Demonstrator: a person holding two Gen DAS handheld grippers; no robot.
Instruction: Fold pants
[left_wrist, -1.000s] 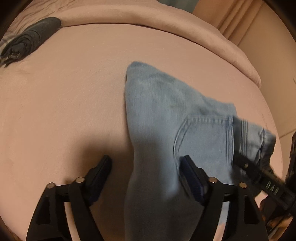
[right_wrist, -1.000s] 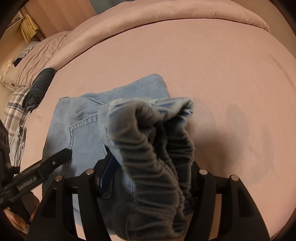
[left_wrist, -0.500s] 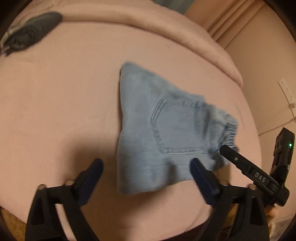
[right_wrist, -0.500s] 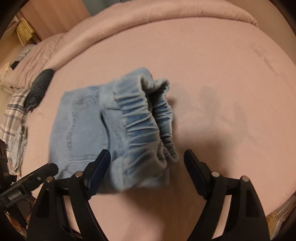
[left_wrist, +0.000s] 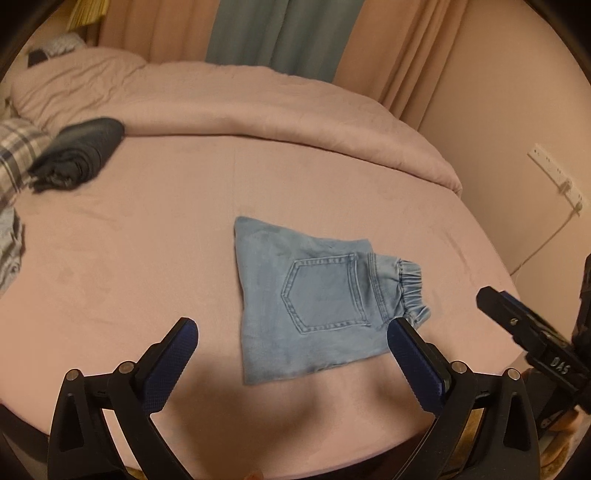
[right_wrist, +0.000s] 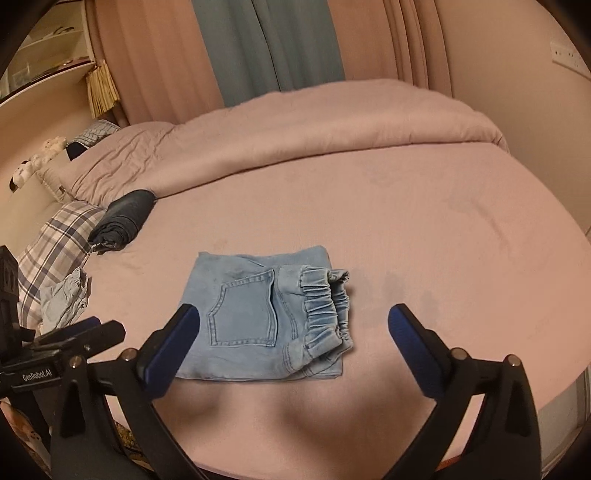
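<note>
A dark rolled garment (right_wrist: 123, 218) lies well to the left of the folded jeans (right_wrist: 258, 321) on the pink bed (right_wrist: 424, 240). The left hand-held gripper (left_wrist: 291, 345) and right hand-held gripper (right_wrist: 293, 328) hover apart from the jeans, jaws just opened wide, nothing between them.

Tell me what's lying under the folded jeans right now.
The folded jeans rest directly on the pink bedsheet. Their own lower layers are covered, so anything tucked beneath cannot be seen.
</note>
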